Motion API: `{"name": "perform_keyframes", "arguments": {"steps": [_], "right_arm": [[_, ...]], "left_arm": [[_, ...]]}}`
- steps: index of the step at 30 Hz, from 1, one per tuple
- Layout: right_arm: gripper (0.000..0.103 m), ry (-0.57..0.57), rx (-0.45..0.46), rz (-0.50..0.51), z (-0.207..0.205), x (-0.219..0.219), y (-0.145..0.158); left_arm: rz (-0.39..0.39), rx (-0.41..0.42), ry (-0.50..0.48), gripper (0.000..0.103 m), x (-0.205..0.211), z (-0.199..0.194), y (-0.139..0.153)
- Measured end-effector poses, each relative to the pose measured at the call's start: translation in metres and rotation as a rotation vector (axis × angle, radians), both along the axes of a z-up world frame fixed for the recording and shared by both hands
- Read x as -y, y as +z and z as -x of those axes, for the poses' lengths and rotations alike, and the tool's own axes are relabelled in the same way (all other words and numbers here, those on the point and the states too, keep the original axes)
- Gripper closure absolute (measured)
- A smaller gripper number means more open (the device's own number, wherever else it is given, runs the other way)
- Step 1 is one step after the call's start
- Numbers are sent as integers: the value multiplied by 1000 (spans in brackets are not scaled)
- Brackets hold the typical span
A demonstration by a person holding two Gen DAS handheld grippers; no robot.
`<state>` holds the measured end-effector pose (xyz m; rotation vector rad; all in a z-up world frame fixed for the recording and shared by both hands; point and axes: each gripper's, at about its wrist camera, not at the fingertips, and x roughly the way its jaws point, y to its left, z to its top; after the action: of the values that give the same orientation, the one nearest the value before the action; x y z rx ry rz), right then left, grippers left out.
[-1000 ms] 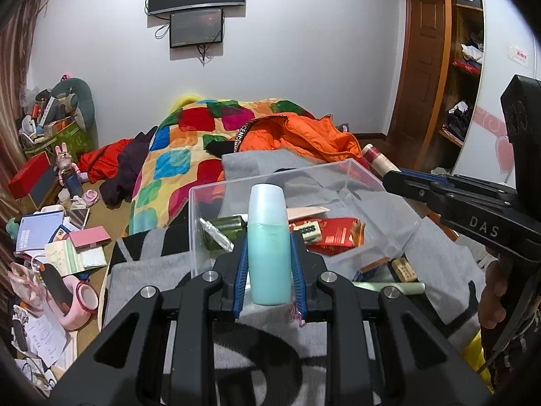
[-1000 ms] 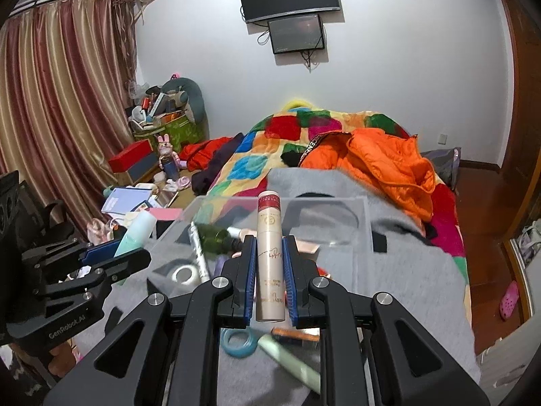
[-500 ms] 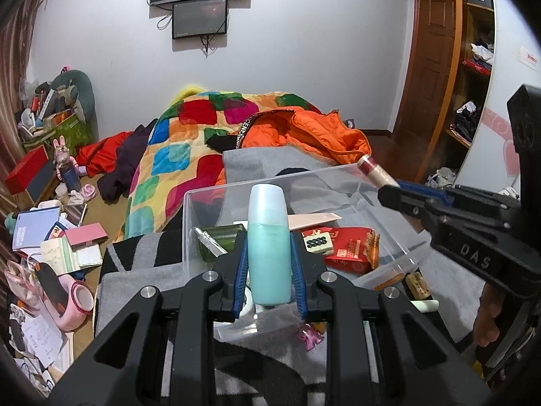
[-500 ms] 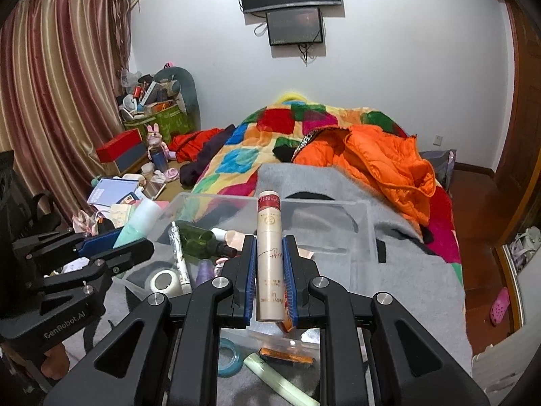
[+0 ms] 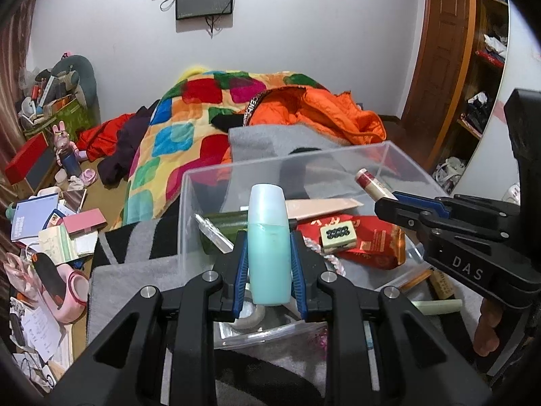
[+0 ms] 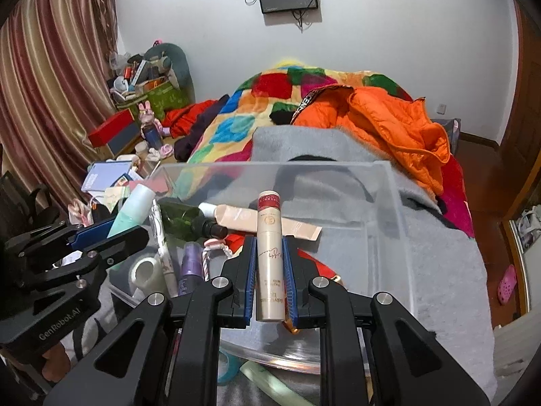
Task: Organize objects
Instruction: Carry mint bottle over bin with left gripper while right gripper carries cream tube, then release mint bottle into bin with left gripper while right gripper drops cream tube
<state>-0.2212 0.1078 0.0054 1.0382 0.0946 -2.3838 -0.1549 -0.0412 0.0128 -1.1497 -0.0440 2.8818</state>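
Left gripper (image 5: pixel 269 264) closed on teal bottle (image 5: pixel 269 243), upright, at near left rim of bin (image 5: pixel 341 155). Right gripper (image 6: pixel 269 280) closed on cream bottle (image 6: pixel 269 257) with red cap, upright, over near edge of same bin.

Risks, judged: both bottles tall and smooth, held low on body; likely to tip or roll on release, or to slip from pads if tilted. Grippers close together at one rim; collision possible if both lowered at once.

Bin contents in the way: green bottle (image 6: pixel 179 218) and pink tube (image 6: pixel 260 221) lying far; red packet (image 5: pixel 368 243) with tile (image 5: pixel 338 235) on top at right; tape roll (image 6: pixel 147 270) and purple tube (image 6: pixel 191 270) near left. Clear floor only at far right. Outside, near: green tube (image 5: pixel 436 306) on grey blanket (image 6: pixel 449 270).
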Motion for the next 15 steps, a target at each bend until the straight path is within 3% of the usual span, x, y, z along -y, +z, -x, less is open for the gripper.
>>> {"name": "perform_keyframes", "arguments": {"steps": [9,15], "right_arm": [[89,44,4,-48,-7,11,-6],[78,41,8,-24,-15,1,-2]], "left_arm": [[-37,69,-14,80,2,5,-16],[-53,55,-18,80,3,-7,-8]]}}
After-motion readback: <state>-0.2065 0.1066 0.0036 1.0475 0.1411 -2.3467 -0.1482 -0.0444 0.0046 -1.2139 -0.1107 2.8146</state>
